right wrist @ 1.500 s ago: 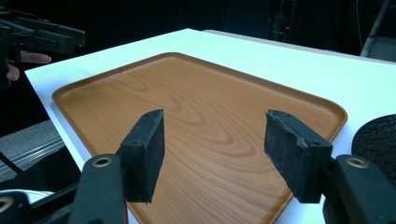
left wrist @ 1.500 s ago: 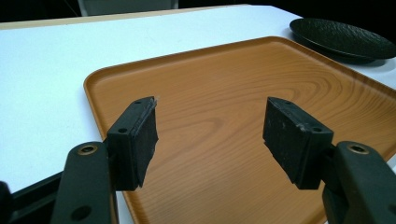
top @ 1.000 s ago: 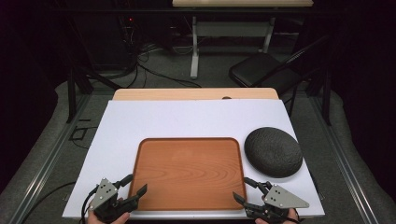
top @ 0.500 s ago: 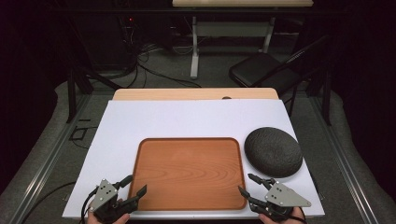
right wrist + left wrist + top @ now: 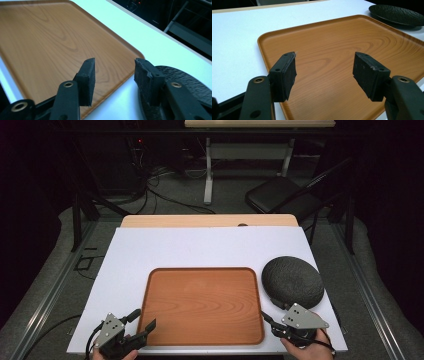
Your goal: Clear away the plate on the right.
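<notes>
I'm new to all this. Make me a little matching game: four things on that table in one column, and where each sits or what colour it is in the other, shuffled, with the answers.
Things:
1. tray
2. plate
3. left tongs
4. right tongs

Descriptions:
A. dark, rough-textured, round
B. open over the tray's near left corner
C. wood-grain brown, nothing lying in it
D. open between the tray's right edge and the plate

Pairs: 1-C, 2-A, 3-B, 4-D
</notes>
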